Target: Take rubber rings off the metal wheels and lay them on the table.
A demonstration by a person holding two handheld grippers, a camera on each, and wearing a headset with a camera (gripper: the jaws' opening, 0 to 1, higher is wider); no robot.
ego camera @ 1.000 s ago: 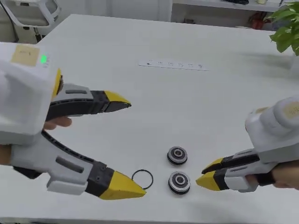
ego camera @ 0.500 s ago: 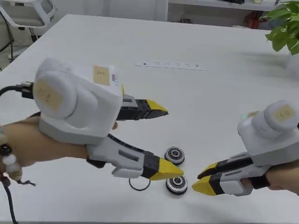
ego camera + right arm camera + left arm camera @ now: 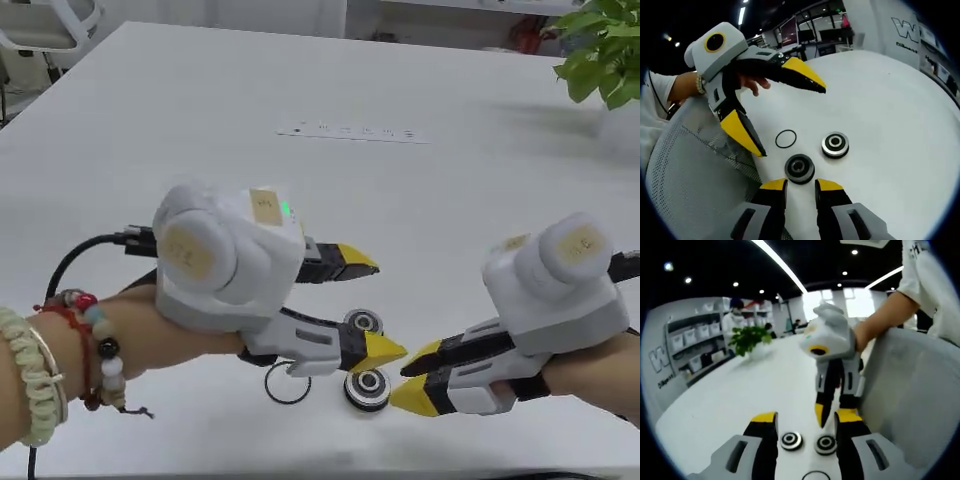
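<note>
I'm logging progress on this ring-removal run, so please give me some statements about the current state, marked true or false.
1. One rubber ring lies loose on the table. True.
2. The left gripper is clamped on a wheel. False: its jaws stand wide apart, empty.
3. Two metal wheels, the far wheel and the near wheel, sit on the table. True.
4. The right gripper holds the loose ring. False: it is empty, tips aimed at the near wheel.

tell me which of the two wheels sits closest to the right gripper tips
The wheel nearer the person, just ahead of the right gripper; the other wheel lies farther back, beside a jaw of the left gripper.
</note>
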